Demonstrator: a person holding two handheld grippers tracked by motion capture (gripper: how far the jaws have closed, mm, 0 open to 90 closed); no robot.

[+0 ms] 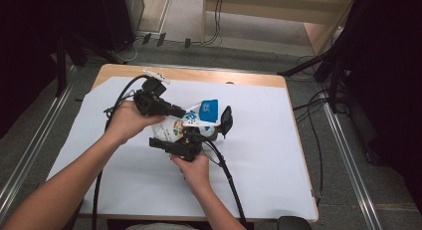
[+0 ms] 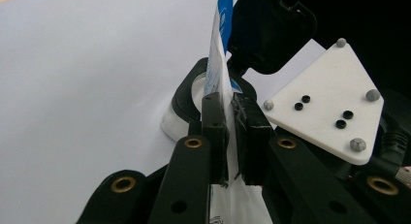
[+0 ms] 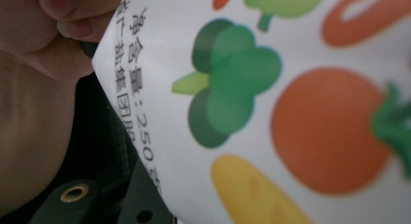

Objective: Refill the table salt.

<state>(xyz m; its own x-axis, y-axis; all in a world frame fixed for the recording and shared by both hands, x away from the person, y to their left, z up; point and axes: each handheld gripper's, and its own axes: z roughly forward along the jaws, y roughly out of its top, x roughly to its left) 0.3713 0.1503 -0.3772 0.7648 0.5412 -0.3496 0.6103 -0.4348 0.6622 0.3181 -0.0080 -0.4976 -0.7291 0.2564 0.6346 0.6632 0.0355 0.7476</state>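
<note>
Two hand-held grippers worked a printed pouch over the white table cover.

From the left of the high view, the left gripper reached across from the person's left hand to the white and blue pouch, which was held up over the white sheet near mid-table, with the right gripper just below it. The left gripper view showed what the high view could not: its pads were closed flat on the pouch's thin edge, the other gripper's white three-cornered plate just beside. The right gripper view showed the pouch's face close up, printed with vegetables and black text; whether the right jaws pressed on it could not be told.
</note>
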